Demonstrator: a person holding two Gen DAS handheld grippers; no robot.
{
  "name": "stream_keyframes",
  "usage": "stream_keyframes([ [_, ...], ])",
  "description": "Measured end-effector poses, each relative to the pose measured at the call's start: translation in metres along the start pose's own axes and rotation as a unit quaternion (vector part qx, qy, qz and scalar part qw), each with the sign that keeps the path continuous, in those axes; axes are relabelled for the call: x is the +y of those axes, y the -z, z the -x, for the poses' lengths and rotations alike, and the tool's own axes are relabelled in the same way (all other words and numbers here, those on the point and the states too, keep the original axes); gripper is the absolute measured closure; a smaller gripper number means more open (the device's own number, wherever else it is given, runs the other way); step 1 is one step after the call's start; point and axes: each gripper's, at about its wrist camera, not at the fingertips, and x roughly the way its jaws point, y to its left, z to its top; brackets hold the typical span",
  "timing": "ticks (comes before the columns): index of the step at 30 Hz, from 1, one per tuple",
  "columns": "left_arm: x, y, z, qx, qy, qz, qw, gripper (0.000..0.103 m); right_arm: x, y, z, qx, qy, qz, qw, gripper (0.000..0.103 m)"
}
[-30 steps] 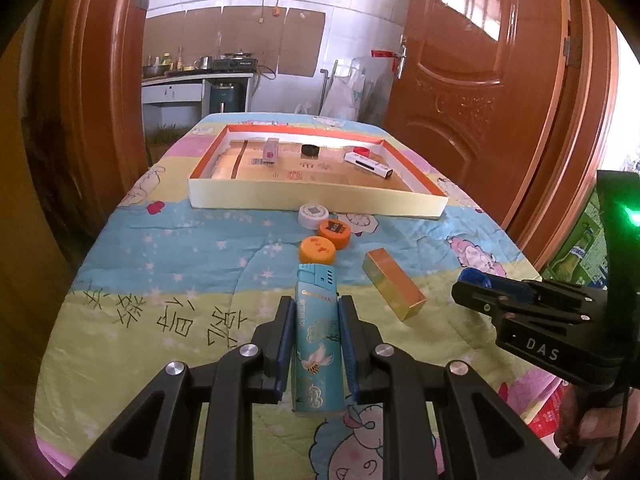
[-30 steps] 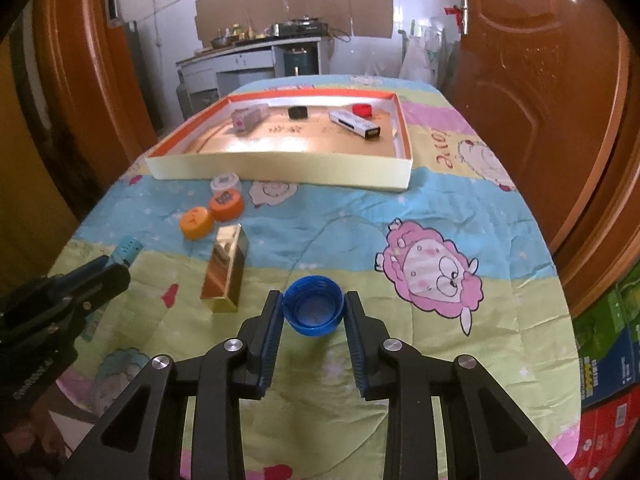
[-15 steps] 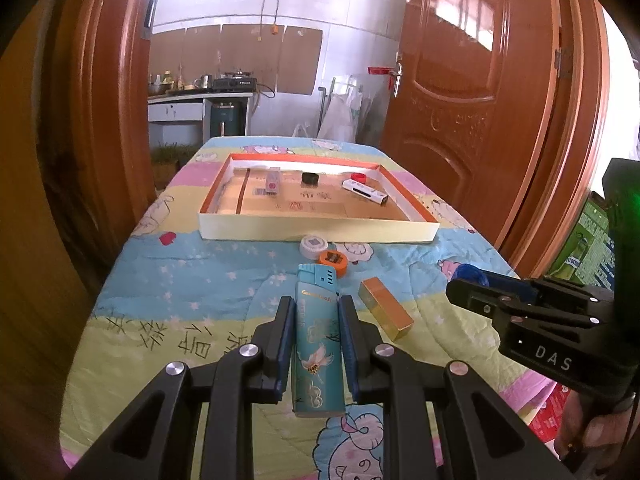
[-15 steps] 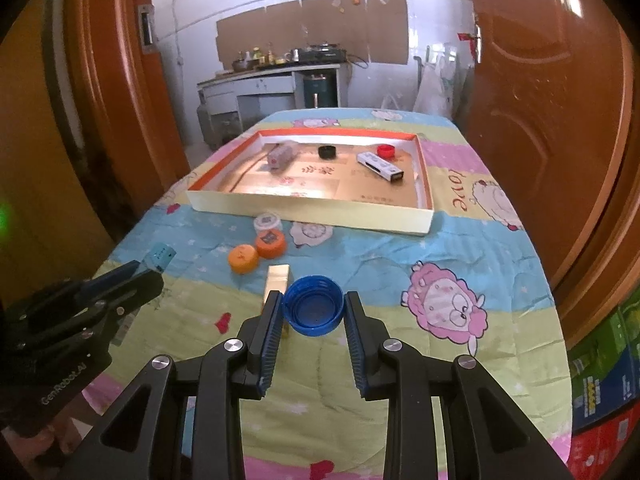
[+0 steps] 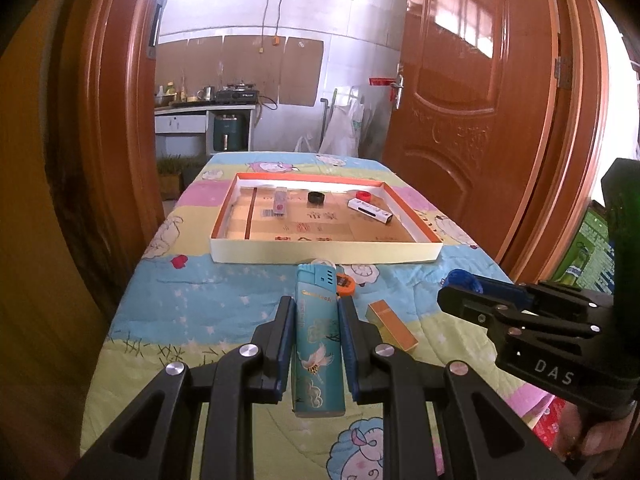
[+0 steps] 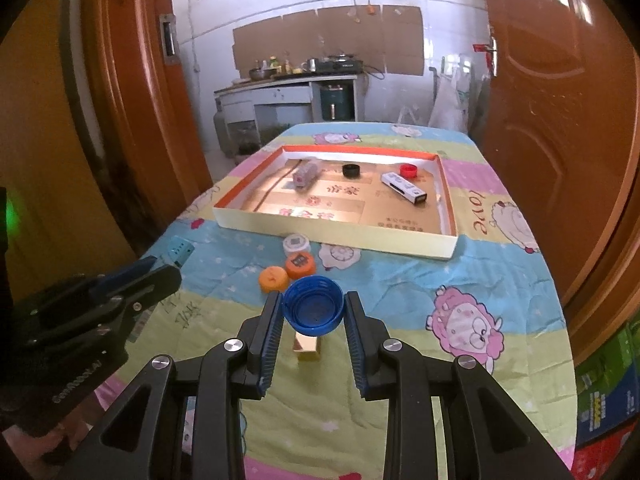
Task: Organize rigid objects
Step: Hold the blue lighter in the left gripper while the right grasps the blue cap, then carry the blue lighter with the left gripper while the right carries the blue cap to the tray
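Roughly midway, judging from the layout: the tray point(image 5: 320, 255) at centre frame is already holding four items, namely a pink-labelled lighter point(image 5: 280, 203), a black cap point(image 5: 315, 197), a red cap point(image 5: 363, 196) and a white box point(image 5: 370, 212). Left claw point(image 5: 316, 314) is clenching on the teal lighter point(image 5: 317, 344), held clear of the desk point(image 5: 192, 304) at lower centre. Right claw point(image 6: 311, 318) is gripping the blue cap point(image 6: 313, 305), open side toward the camera, also lifted. Outside the tray, just below its front wall, a white cap point(image 6: 296, 243), two orange caps point(image 6: 300, 264) point(image 6: 273, 279) and a gold box point(image 5: 392, 325) are lying on the desk. Both held pieces are likely going to the tray next; four loose ones then remaining
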Motion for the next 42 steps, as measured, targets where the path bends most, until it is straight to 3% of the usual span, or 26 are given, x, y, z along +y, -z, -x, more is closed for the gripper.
stream_keyframes([
  [21,0.010,-0.032,-0.028,0.008,-0.004,0.003,1.0000,0.080,-0.010,-0.025,-0.018,-0.005,-0.022,-0.013,1.000,0.072],
  [42,0.015,-0.056,-0.064,0.028,-0.018,0.016,0.9993,0.080,-0.031,-0.044,-0.050,0.019,-0.033,-0.033,0.999,0.072],
])
